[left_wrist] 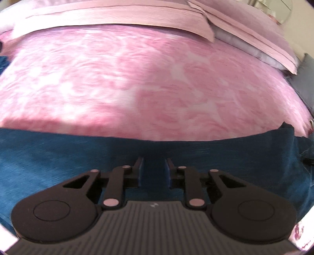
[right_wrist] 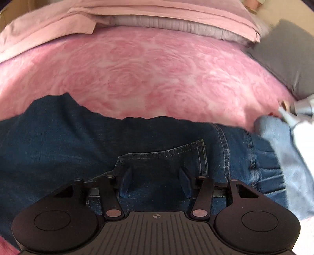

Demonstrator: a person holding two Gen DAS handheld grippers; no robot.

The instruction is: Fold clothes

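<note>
Dark blue jeans (right_wrist: pixel 58 141) lie flat across the near side of the pink rose-patterned bed (right_wrist: pixel 157 78). A back pocket (right_wrist: pixel 166 158) and the gathered waistband (right_wrist: pixel 261 157) show in the right wrist view. My right gripper (right_wrist: pixel 156 182) hovers over that pocket, open wide, with nothing pinched between its blue pads. The left wrist view shows only a plain stretch of the same jeans (left_wrist: pixel 58 157). My left gripper (left_wrist: pixel 154 170) stands over it with its pads a narrow gap apart; shadowed denim shows in the gap and I see no fold caught there.
Pink pillows (left_wrist: pixel 117 17) line the far side of the bed. A grey cushion (right_wrist: pixel 288 55) sits at the right edge. A light blue garment (right_wrist: pixel 280 141) and pale grey-white cloth (right_wrist: pixel 300 117) lie right of the waistband.
</note>
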